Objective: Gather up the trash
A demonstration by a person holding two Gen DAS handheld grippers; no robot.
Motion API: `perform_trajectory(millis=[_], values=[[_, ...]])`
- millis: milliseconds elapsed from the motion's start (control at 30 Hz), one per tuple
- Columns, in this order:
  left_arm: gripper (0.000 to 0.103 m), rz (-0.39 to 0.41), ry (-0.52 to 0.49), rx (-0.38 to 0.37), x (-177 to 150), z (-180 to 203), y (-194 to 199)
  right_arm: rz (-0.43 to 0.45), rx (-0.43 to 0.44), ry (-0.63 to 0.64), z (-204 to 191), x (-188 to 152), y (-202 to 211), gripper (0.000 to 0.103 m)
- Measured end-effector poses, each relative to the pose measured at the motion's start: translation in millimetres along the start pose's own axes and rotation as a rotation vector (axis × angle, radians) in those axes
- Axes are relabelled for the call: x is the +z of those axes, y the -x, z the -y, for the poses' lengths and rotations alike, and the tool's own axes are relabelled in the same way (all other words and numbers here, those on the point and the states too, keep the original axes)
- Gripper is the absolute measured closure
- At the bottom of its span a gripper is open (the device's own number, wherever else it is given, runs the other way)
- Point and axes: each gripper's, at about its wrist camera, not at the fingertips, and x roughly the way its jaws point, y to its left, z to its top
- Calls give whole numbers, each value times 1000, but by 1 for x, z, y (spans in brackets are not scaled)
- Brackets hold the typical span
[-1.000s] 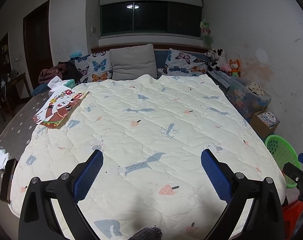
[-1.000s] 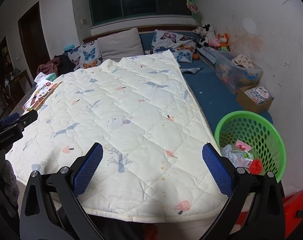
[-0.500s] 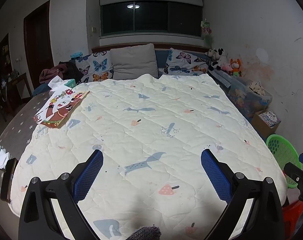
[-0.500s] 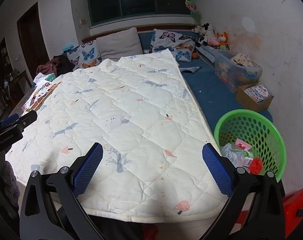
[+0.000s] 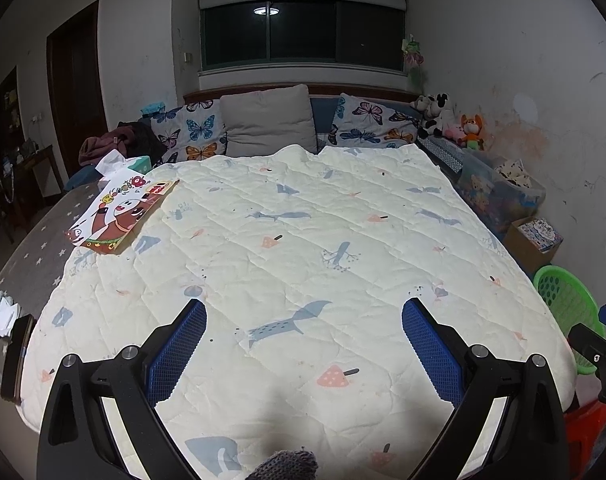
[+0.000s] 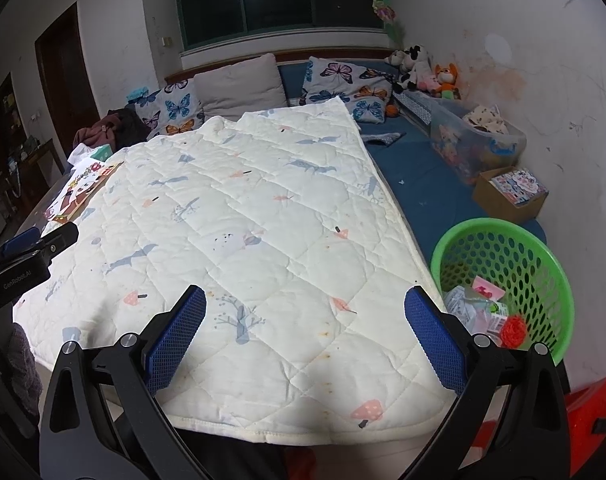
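- At the far left of the left wrist view, a crumpled white tissue [image 5: 6, 315] lies on the grey star-print cover [image 5: 35, 256] beside the bed's near left corner. It looks like the only loose scrap left, though whether it counts as trash is my judgement. It is soft, irregular and easily crushed.
- Further up that side, a flat picture book [image 5: 117, 216] rests across the quilt's left edge, its long axis running away toward the pillows. A tissue box [image 5: 141, 163] stands just beyond it.
- The left gripper [image 5: 303, 344] hovers over the foot of the bed with its ridged blue pads [image 5: 179, 346] spread wide and nothing between them. The tissue lies to its left and slightly forward, so this hand is clearly the nearer one for a pickup.
- The quilted cream blanket [image 5: 303, 220], printed with foxes and mushrooms, covers the middle of the bed; it is soft and puffy, and no litter shows on it.
- The right gripper [image 6: 305, 340] is likewise spread wide and empty, held over the blanket's near right corner.
- To its right, near the bed's edge, stands the green perforated plastic basket [image 6: 543, 264], round and rigid. It holds crinkled wrappers [image 6: 469, 308] and a red knobbly ball-like item [image 6: 513, 330].
- The coming move, as I judge it, turns on a leftward reach by the left hand, then a carry across the bed's foot to the basket on the far right.
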Motion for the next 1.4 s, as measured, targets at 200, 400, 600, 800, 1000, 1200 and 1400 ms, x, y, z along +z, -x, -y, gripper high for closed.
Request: perform_trajectory(millis=[200, 400, 600, 800, 1000, 1200, 1400], values=[[8, 1, -2, 0, 0, 0, 0, -3, 7, -1, 1, 0, -1, 4], [8, -1, -1, 0, -1, 0, -1, -6, 6, -5, 2, -2, -2, 4], [8, -1, -5, -2, -2, 0, -1, -6, 6, -6, 3, -2, -2, 4], [8, -2, -7, -6, -3, 1, -1, -5, 8, -5, 3, -2, -2, 4], [8, -2, -5, -4, -3, 1, -2, -6, 8, -8, 2, -2, -2, 4], [8, -7, -8, -3, -5, 1, -3, -7, 8, -7, 2, -2, -2, 4], [8, -9, -7, -5, -5, 2, -4, -8, 11, -8, 3, -2, -2, 4]])
